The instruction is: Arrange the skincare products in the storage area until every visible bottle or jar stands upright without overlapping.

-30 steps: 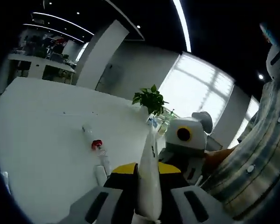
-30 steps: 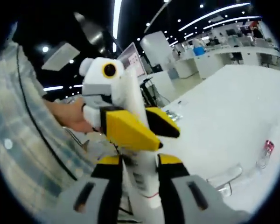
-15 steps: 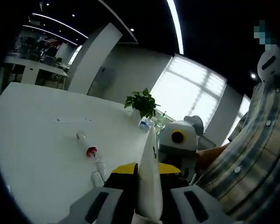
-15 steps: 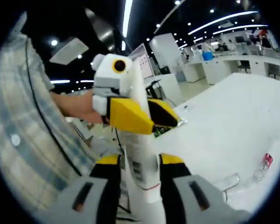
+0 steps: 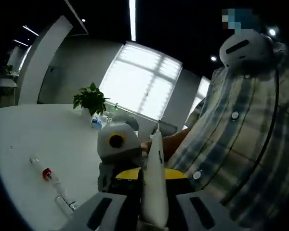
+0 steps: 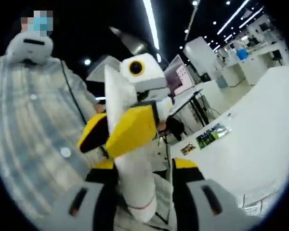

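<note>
A white skincare tube (image 5: 154, 185) stands between the jaws of my left gripper (image 5: 154, 197), which is shut on it; here I see it edge-on. My right gripper (image 5: 127, 174) comes in from ahead with its yellow jaws closed on the same tube. In the right gripper view the tube (image 6: 135, 185) shows its broad side, held by my right gripper (image 6: 142, 168), and the left gripper (image 6: 127, 132) clamps it higher up. Both hold it in the air above the white table (image 5: 24, 139). A bottle with a red cap (image 5: 46, 173) and a clear one (image 5: 65, 204) lie flat on the table.
A person in a plaid shirt (image 5: 241, 144) stands close behind the grippers. A potted plant (image 5: 90, 98) and a small blue-labelled bottle (image 5: 95, 122) stand at the table's far side. Small printed cards (image 6: 212, 134) lie on the table (image 6: 250, 159).
Both cameras have swung toward the person, who now takes up more of each view. The two grippers have turned about the tube and still hold it.
</note>
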`<state>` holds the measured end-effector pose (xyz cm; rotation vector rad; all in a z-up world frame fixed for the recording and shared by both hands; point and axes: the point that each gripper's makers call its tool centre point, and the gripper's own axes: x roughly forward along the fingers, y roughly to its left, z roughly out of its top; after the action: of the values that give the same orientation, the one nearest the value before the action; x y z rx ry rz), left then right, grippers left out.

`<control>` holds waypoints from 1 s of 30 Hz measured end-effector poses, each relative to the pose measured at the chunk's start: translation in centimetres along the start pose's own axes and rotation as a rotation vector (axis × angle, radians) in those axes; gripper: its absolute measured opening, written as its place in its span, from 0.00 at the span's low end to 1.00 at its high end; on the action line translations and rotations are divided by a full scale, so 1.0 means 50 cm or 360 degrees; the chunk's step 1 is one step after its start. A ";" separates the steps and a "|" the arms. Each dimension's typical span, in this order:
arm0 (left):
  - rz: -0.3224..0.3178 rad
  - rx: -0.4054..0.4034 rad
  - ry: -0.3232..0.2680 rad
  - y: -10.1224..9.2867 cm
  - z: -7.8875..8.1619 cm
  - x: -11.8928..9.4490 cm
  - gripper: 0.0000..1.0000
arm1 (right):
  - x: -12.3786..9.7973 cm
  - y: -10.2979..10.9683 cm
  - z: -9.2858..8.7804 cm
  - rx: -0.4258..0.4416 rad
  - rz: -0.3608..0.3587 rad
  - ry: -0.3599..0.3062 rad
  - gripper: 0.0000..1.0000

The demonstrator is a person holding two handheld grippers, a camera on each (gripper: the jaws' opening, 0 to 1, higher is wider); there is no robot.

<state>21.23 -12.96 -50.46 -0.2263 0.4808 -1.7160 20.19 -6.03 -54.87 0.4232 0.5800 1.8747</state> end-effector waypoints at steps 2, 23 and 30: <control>-0.0065 0.0092 0.0046 -0.012 0.000 0.012 0.13 | 0.001 0.021 -0.004 0.0000 0.0100 0.0006 0.37; 0.0023 0.0062 -0.0078 0.009 0.027 0.020 0.20 | -0.020 0.016 0.017 -0.0321 -0.0145 -0.0056 0.22; 0.0166 0.0077 -0.0142 0.043 0.045 0.027 0.26 | -0.045 -0.006 0.030 -0.0369 -0.0336 -0.0115 0.21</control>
<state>23.78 -14.99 -49.53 -0.2377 0.3787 -1.6071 22.04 -7.73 -53.86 0.2648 0.3392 1.6926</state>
